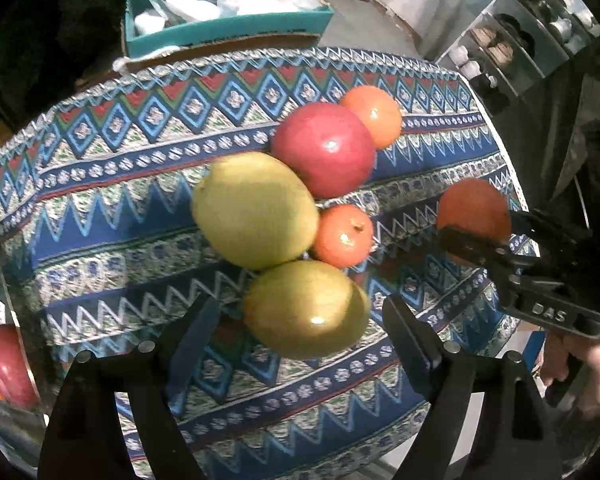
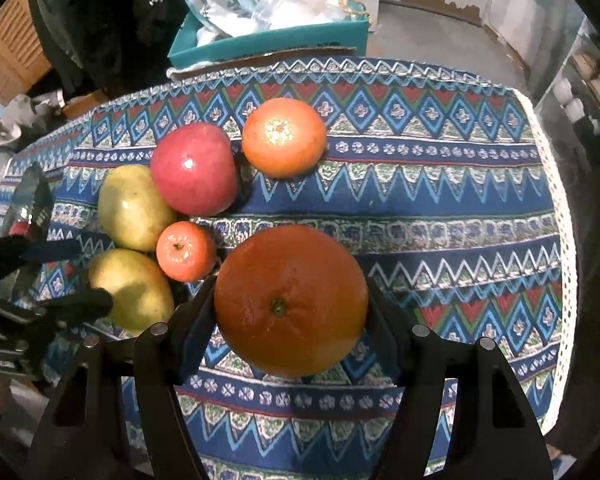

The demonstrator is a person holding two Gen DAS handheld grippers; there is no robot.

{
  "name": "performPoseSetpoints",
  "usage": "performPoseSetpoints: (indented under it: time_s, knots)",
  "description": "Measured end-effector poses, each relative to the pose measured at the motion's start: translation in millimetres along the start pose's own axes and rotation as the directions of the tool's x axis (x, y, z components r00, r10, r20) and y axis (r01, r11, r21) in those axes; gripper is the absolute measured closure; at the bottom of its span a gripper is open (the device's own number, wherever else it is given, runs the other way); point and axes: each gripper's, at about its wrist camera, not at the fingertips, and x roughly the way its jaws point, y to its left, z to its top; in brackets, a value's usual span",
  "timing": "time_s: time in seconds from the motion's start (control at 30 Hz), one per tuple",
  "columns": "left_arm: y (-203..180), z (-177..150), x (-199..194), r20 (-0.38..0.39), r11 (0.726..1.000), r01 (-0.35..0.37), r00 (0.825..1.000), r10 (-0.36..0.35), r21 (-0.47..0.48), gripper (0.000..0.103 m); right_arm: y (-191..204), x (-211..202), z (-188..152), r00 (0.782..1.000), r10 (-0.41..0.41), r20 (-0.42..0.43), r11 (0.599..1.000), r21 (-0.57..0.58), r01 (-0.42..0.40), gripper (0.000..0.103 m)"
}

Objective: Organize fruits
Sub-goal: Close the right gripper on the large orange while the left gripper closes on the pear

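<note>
On the patterned cloth [image 1: 100, 208] lies a cluster of fruit: two yellow-green fruits [image 1: 256, 208] [image 1: 306, 308], a red apple [image 1: 324, 148] and two small oranges [image 1: 374, 114] [image 1: 344, 236]. My left gripper [image 1: 300, 300] is open and straddles the nearer yellow-green fruit [image 2: 132, 288], with gaps between its pads and the fruit. My right gripper [image 2: 291, 284] is shut on a large orange [image 2: 292, 300], both pads against its sides. From the left wrist view the right gripper [image 1: 480, 226] holds that orange [image 1: 474, 204] near the cloth's right edge.
A teal box [image 1: 228, 32] stuffed with plastic bags stands just behind the table. A shelf unit [image 1: 520, 40] rises at the right. A clear container [image 1: 4, 360] at the left edge shows red fruit through it. A person's hand [image 1: 572, 372] grips the right tool.
</note>
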Motion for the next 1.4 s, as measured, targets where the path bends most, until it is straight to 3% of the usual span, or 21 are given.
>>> performPoseSetpoints:
  time_s: [0.5,0.73,0.97,1.4]
  knots:
    - [-12.7,2.3,48.9,-0.099,0.999,-0.046,0.994,0.048,0.024,0.016,0.9,-13.8,-6.0,1.000,0.023,0.016,0.999,0.040,-0.023,0.034]
    - [-18.0,7.0,59.0,-0.091,0.999,-0.043,0.995,0.045,0.027,0.019,2.9,-10.1,-2.7,1.000,0.016,0.019,0.999,0.030,-0.016,0.034]
    - [-20.7,0.4,55.9,-0.068,0.998,-0.036,0.997,0.039,0.049,0.019,0.8,-6.1,-4.2,1.000,0.006,0.007,1.000,0.029,-0.006,0.034]
    - [16.3,-22.7,15.6,-0.014,0.997,-0.062,0.998,0.063,0.042,0.019,17.9,-13.9,2.2,0.999,0.012,0.036,1.000,0.003,-0.012,0.034]
